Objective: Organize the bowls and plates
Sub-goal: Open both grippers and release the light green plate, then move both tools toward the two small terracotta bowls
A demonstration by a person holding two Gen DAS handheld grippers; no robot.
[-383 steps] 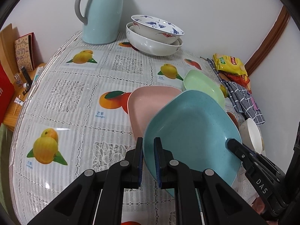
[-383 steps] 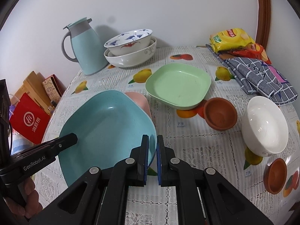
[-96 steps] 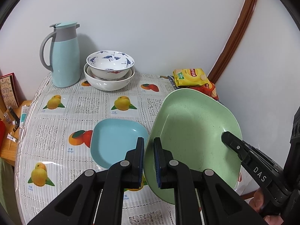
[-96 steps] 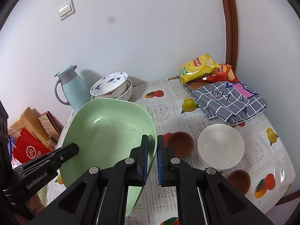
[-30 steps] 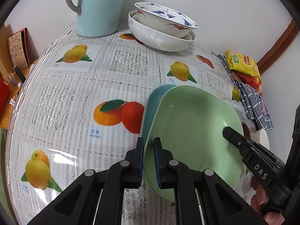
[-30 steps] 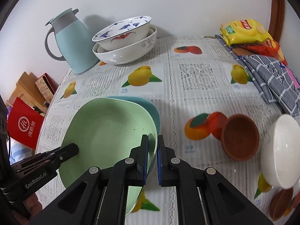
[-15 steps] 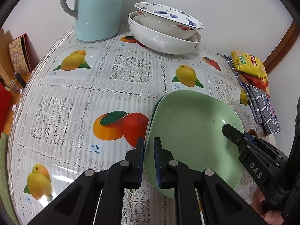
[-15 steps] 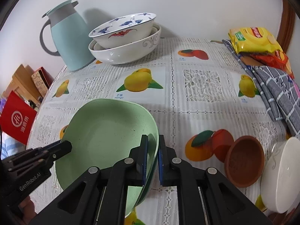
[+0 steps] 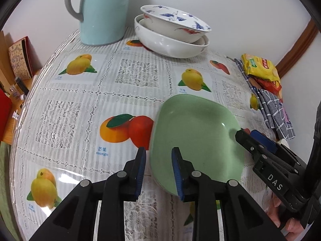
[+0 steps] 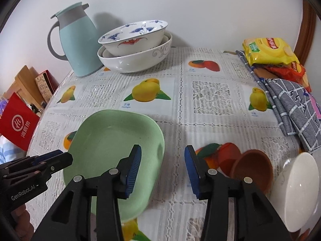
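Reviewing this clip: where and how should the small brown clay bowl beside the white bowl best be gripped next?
Grip the small brown clay bowl at its thin rim, one finger inside and one outside. It tilts against the white ceramic bowl, with its opening turned toward the open right gripper, so the near left rim looks free. Come from that side, probably clear of the green square plate.

Green plate [image 10: 112, 140]: matt plastic look, faint speckle. Stacked bowls [image 10: 136, 46]: glossy glazed china, w/ highlights. White bowl [image 10: 297, 190]: same gloss. Brown cup [image 10: 252, 170]: dull, clay-like. Tablecloth [image 9: 128, 76]: shiny plastic film over lace pattern. Jug [image 10: 78, 42]: smooth satin body, grey matt handle. Towel [image 10: 295, 108]: woven cloth. Snack bag [image 10: 266, 50]: glossy foil. Left gripper [image 9: 158, 168] & right gripper [image 10: 162, 168]: black matt plastic, blue ribbed pads, metal rivets.
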